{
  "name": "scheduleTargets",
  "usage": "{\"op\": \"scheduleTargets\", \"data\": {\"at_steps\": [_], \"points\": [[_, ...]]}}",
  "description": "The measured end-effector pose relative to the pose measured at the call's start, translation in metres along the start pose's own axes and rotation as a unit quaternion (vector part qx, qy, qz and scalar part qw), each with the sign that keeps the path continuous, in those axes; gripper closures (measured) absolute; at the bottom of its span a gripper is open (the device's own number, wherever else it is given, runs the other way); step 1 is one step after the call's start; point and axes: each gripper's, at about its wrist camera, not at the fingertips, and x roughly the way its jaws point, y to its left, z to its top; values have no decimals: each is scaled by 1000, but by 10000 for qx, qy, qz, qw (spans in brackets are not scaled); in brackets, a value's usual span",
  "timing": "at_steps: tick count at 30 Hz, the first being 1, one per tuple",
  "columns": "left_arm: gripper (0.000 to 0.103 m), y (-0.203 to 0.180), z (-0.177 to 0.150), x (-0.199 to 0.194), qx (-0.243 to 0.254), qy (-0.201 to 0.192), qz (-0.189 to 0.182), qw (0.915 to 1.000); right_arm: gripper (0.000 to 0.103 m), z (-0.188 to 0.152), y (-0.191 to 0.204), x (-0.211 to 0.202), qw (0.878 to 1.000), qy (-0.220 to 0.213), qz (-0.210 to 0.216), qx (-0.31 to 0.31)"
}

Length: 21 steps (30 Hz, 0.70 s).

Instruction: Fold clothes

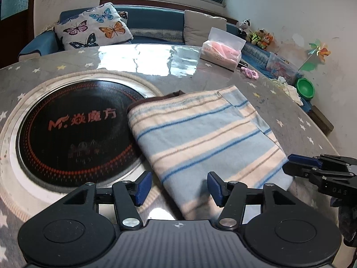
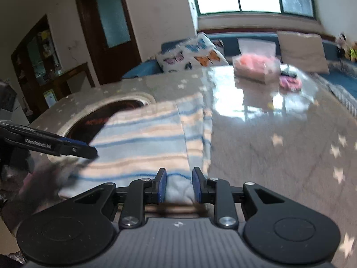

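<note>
While the striped cloth (image 1: 200, 131) is lying folded on the table (image 1: 290, 111), partly over the round black cooktop (image 1: 73, 129), the left hand-held gripper (image 1: 176, 188) is sitting with its blue pads spread apart over the cloth's near edge, not pinching it. The right hand-held gripper (image 2: 177, 184) is squeezing a bunched corner of the cloth. Farther back, a clear bag (image 1: 223, 47) is holding pink tissues. A green bowl (image 1: 305, 88) is sitting off to the right.
</note>
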Motion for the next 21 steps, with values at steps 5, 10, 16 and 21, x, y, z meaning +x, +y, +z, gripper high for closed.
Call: {"op": "scheduleTargets", "data": {"at_steps": [5,10,16,21], "points": [[44,-2,-7,-7,-25,13,-15,10000,77,4,4,-15,9996,-284,7,21],[46,-7,-12,-11,-17,-7,-46,10000,79,-2,6,-3,9997,-135,159,96],[46,-6,-13,-12,-6,19,-22,10000,85,1,6,-8,9996,-229,114,69],[46,-4,-12,-10,-89,34,13,10000,84,12,11,8,9994,-246,255,-44]]}}
